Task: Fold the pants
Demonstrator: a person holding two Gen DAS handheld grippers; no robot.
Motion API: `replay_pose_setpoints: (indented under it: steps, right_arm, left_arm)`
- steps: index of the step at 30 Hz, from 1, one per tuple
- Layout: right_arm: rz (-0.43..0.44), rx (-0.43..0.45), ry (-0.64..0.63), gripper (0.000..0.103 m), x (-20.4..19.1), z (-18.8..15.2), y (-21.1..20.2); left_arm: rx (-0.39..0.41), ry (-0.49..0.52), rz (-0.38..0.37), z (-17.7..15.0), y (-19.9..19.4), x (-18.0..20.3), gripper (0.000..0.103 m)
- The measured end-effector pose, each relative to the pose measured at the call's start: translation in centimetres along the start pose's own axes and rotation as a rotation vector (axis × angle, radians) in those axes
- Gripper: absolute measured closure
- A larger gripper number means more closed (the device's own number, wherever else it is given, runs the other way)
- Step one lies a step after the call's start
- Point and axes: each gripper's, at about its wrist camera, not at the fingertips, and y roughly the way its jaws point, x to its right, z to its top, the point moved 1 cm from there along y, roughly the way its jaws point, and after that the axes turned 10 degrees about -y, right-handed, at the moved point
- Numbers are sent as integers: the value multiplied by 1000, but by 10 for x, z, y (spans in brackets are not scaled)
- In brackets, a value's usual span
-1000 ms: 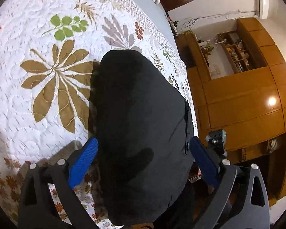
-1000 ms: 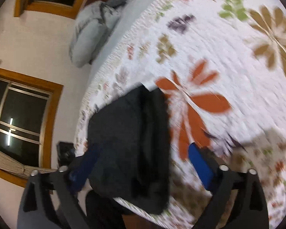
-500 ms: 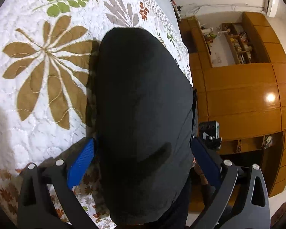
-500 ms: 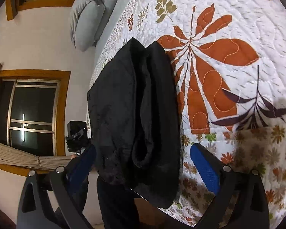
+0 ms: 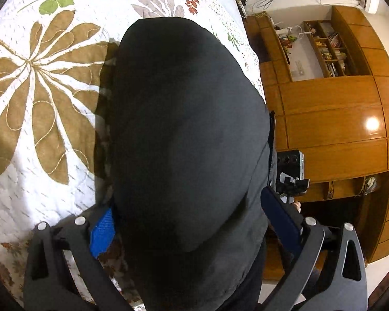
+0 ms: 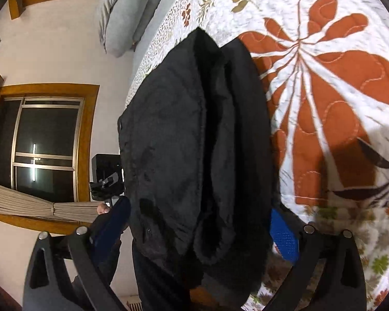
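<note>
Spread over the bed, a leaf-print quilt (image 5: 46,108) carries the folded black pants (image 5: 184,140) at its edge, and both claws stand wide open around the bundle, the left claw (image 5: 192,223) and the right claw (image 6: 202,223) straddling opposite ends without gripping, wooden cabinets (image 5: 332,129) beyond.

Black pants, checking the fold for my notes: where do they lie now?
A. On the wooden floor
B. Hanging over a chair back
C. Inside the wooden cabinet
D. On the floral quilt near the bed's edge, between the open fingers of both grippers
D: the black pants lie bunched on the floral quilt, with the left gripper and the right gripper open around them.
</note>
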Motion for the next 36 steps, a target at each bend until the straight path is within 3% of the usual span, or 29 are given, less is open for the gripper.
replay_pose_setpoints:
  steps: [9,12,14,17,22,28,36]
  right_arm:
    - [-35,-9,-39,3,-9,0,12]
    - [-61,-3,-74,20,-18,-1,16]
    - [-50,6,-74,39,-20,-2,16]
    - [-30,15,-98,52,-30,-1,14]
    - [-12,24,-117,57,-46,6,12]
    - [22,37,-139,58,-65,18,14]
    - [33,34,-198,58,-95,61,33]
  left_arm:
    - [12,25,73,-7,11,7,7]
    - [28,25,84,-8,8,5,21]
    - [34,30,82,-10,4,3,31]
    - [48,21,77,-11,-3,1,41]
    - [74,41,69,-11,-12,8,49]
    - [84,86,90,-6,-24,20,51]
    - [109,114,133,32,-45,30,51]
